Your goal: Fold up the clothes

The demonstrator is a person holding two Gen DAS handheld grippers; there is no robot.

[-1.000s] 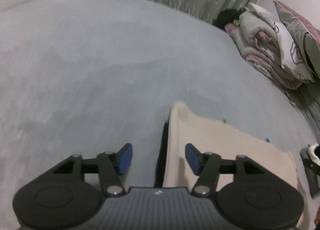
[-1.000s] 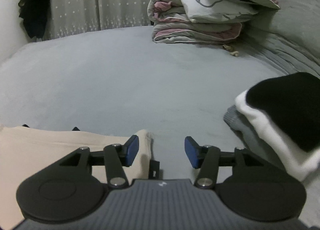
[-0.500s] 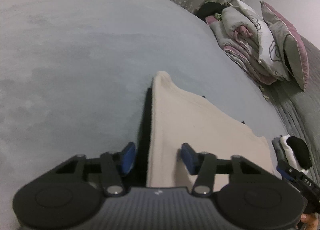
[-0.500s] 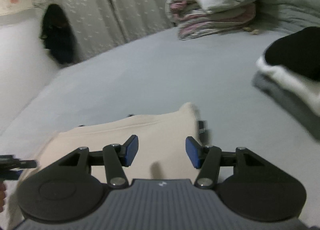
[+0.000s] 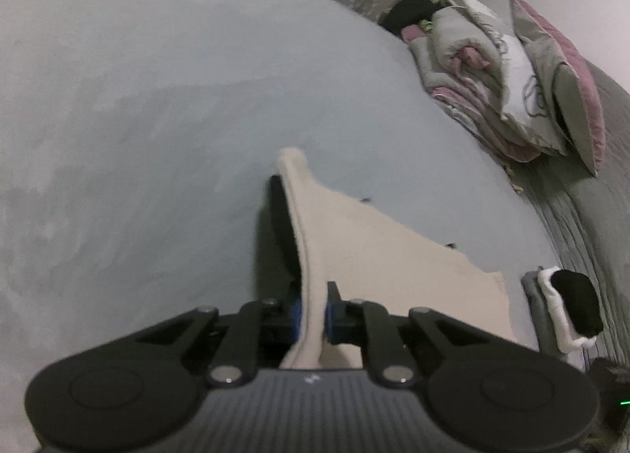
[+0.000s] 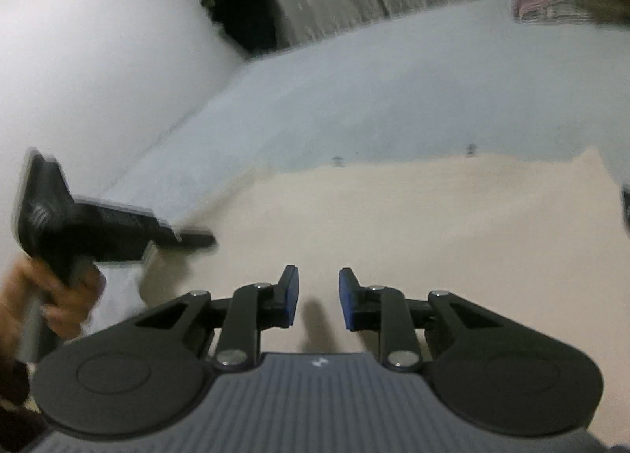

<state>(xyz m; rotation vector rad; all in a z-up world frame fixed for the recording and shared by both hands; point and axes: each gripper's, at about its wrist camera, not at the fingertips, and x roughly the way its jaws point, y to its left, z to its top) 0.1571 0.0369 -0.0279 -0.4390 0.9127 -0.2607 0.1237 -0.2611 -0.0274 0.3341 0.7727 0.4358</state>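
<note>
A cream-coloured folded garment (image 5: 378,256) lies flat on the grey bedspread (image 5: 157,138), occupying the lower centre of the left wrist view and the middle band of the right wrist view. The left gripper (image 5: 313,315) is closing on the garment's raised left edge, which stands as a thick ridge between the blue pads (image 5: 296,313) with the pads pressed against it. The right gripper (image 6: 319,297), at lower centre of its own view, is also closing, its jaws narrow and poised over the cloth; blur makes it uncertain whether any fabric has yet been caught between them, and none is evident. The person's left hand (image 6: 47,295) appears at the lower left of that view. The fabric looks soft, light and limp, probably a knit with some thickness: it should sag and drape when lifted, so the best purchase is along a doubled edge or corner, with both layers pinched together, to keep the fold from sliding apart. A stack of folded clothes (image 5: 567,311) sits at the lower right, folded bedding (image 5: 492,71) at the upper right.
</note>
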